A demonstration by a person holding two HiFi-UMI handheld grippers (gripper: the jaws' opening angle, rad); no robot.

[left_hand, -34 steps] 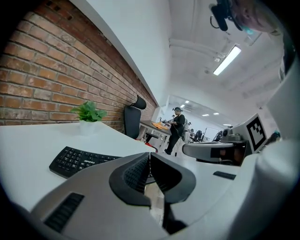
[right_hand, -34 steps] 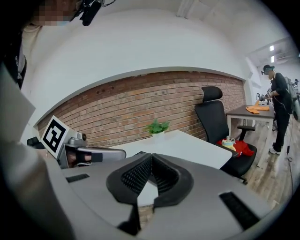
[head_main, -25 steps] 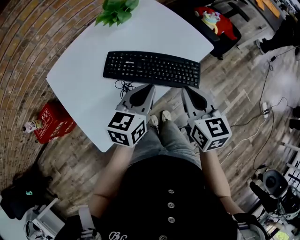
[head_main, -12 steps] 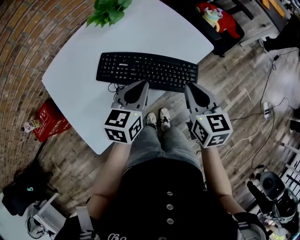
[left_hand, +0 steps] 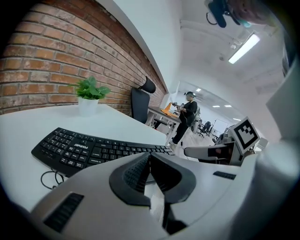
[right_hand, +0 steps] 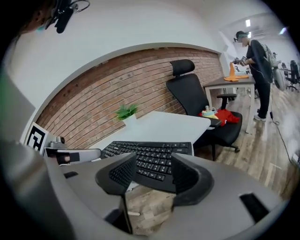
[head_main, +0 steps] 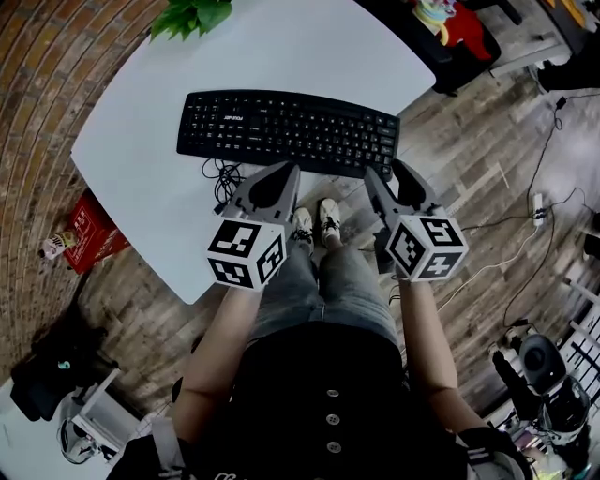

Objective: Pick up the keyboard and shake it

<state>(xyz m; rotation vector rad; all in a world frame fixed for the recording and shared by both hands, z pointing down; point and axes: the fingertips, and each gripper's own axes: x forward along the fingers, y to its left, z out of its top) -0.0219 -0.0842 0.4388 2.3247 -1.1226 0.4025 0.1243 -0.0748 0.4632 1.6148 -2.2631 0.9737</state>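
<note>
The black keyboard (head_main: 291, 131) lies flat near the front edge of the white table (head_main: 141, 197), its cable (head_main: 221, 174) coiled at its front left. My left gripper (head_main: 287, 174) is shut and empty, its tip just short of the keyboard's front edge. In the left gripper view the keyboard (left_hand: 93, 150) lies ahead and left of the shut left gripper (left_hand: 149, 157). My right gripper (head_main: 394, 174) hangs off the table edge by the keyboard's right end, its jaws opening with nothing between them. The right gripper (right_hand: 153, 171) points at the keyboard (right_hand: 150, 157), which lies just beyond its fingertips.
A potted plant (head_main: 187, 14) stands at the table's back. An office chair (right_hand: 197, 98) with red and coloured items (head_main: 450, 23) sits right of the table. A red box (head_main: 89, 234) lies on the floor at left. A person (right_hand: 255, 61) stands at a distant desk.
Both grippers have come closer to the keyboard's front edge. The right gripper's jaws, shut before, now stand apart. The left gripper stays shut.
</note>
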